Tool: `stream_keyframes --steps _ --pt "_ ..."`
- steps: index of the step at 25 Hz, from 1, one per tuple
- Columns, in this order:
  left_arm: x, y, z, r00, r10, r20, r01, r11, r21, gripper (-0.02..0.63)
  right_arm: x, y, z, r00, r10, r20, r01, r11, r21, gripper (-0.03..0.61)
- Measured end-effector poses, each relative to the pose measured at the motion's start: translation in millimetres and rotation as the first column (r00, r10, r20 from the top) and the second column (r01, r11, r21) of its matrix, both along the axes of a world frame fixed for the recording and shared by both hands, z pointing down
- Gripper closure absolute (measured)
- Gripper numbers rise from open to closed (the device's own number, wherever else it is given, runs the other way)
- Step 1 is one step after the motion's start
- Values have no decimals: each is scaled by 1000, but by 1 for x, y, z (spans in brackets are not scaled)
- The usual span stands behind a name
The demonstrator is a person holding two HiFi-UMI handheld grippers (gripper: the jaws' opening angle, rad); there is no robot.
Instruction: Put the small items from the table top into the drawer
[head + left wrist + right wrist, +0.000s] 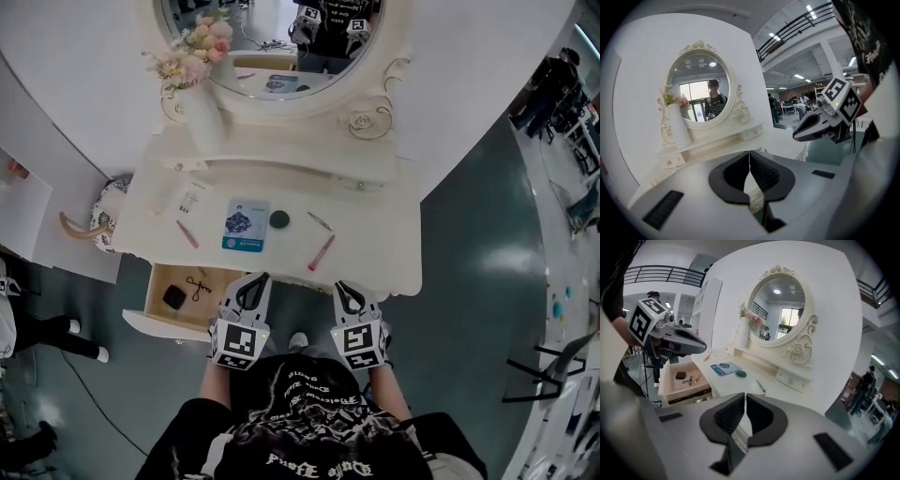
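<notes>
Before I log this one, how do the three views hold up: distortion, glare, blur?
Head view: even light, sharp, wide-angle curving the dressing table. Left gripper view: fisheye, black corners, bright window glare in the mirror. Right gripper view: same fisheye; foreground soft, open drawer clear.

A white vase (202, 114) of pink flowers (199, 49) stands beside an ornate oval mirror (262, 23), above a grey-green floor (469, 309).
</notes>
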State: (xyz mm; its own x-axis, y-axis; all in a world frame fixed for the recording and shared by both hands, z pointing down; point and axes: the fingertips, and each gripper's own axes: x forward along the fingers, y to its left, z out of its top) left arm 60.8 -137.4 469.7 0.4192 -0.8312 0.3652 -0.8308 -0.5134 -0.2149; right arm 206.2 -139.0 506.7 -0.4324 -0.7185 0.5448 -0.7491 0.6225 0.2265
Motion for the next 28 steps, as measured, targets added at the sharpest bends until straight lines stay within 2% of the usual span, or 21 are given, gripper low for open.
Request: stream_keyframes --steps 16,18,21,28 --pt "-36 -7 6 999 32 -2 -32 999 -27 598 -21 -21 3 995 89 -39 -90 996 -26 563" --pt "-43 -5 9 1000 29 -3 -29 999 -39 598 -24 -23 3 994 102 -30 -103 994 -37 549" --pt "-53 -6 10 1000 24 -3 -25 999 -47 598 -27 -30 4 992 125 -26 -126 990 -58 492" --pt "-76 -6 16 1000 12 7 -12 998 -67 598 -33 -44 21 982 189 -8 -188 972 -141 457"
